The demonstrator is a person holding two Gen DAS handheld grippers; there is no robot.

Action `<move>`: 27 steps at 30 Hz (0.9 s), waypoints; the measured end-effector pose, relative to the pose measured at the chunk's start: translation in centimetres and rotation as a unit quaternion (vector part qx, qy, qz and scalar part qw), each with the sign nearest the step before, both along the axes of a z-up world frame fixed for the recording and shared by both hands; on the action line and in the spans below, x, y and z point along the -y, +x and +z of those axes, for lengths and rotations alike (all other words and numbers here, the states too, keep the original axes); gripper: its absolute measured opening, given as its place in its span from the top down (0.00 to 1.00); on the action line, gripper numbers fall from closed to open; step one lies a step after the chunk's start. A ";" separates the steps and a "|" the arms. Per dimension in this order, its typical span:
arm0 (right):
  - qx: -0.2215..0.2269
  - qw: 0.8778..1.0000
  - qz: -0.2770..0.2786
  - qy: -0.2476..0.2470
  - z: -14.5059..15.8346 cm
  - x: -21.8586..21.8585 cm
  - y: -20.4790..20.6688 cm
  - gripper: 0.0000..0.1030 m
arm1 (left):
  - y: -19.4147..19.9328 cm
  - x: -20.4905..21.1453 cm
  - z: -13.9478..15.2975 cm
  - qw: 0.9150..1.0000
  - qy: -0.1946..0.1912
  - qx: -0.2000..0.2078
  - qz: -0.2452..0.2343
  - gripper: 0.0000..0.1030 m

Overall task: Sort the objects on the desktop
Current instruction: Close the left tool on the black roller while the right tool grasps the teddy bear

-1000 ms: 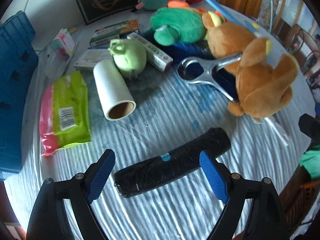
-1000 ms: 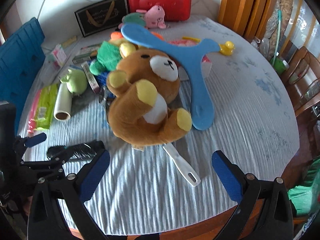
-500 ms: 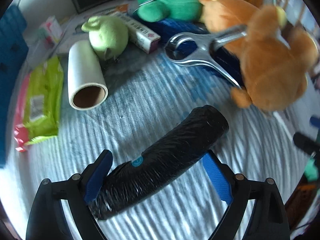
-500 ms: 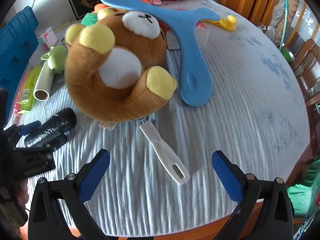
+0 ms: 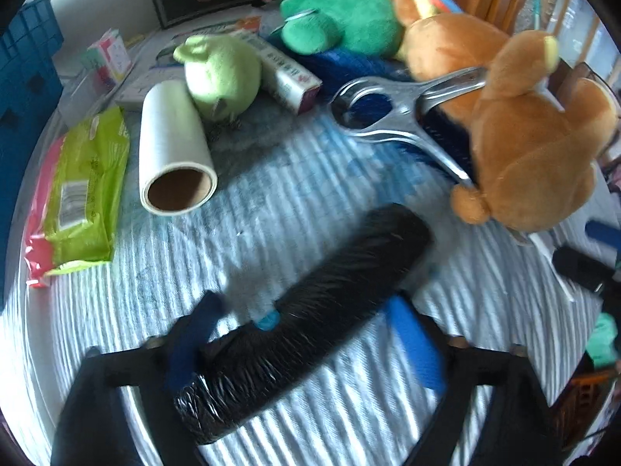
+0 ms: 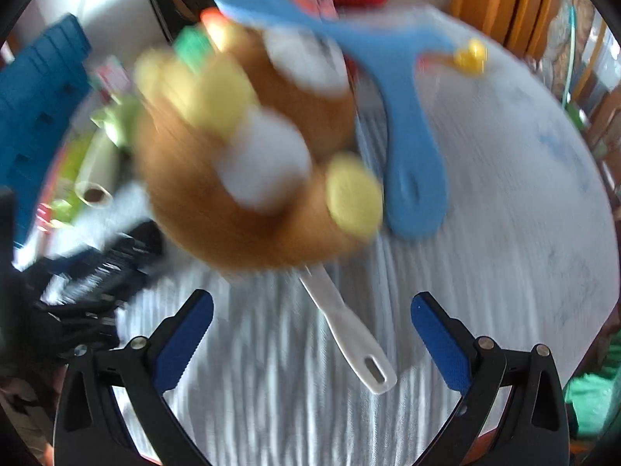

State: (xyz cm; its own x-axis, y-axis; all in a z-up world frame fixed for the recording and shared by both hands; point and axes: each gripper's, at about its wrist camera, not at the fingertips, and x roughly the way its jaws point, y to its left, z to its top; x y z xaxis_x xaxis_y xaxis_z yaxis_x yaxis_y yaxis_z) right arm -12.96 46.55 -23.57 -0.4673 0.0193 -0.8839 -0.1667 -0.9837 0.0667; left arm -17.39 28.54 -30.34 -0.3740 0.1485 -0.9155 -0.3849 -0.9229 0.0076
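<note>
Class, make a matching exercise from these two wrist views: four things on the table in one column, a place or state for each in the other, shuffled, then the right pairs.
Things
1. black plastic-wrapped roll
2. white paper roll
3. white plastic handle
4. blue three-armed boomerang

Places
A. pokes out from under the brown plush bear
B. beside the green plush ball
C. between the left gripper fingers
D. partly over the bear's head

Pairs: 1-C, 2-B, 3-A, 4-D

Black angular gripper frames with silver screws, blue ridged pads lining the fingers (image 6: 182, 343).
</note>
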 end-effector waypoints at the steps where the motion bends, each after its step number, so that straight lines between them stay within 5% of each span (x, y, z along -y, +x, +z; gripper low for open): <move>1: -0.019 1.000 0.005 0.003 1.4 0.3 0.0 0.00 | 0.1 -0.2 0.3 1.000 -0.002 -0.003 -0.004 0.51; 7: -0.043 0.999 0.018 -0.006 4.9 1.1 -2.6 0.03 | -1.5 0.1 1.2 1.000 -0.005 0.001 0.027 0.66; 9: -0.034 0.999 0.022 -0.011 4.3 1.4 -3.5 0.13 | -2.0 0.1 2.0 0.999 0.000 -0.008 0.032 0.66; 17: 0.008 1.000 0.018 -0.013 0.9 1.2 -6.8 0.13 | -3.7 -1.5 4.8 0.999 0.028 -0.036 0.023 0.67; 23: 0.034 0.999 0.023 -0.025 -1.7 1.2 -8.8 0.10 | -5.6 -1.9 3.6 0.999 0.029 -0.029 0.015 0.67; 27: 0.035 0.999 0.029 -0.020 -2.1 1.8 -8.9 0.18 | -7.9 -1.1 2.7 0.999 0.026 -0.030 0.018 0.67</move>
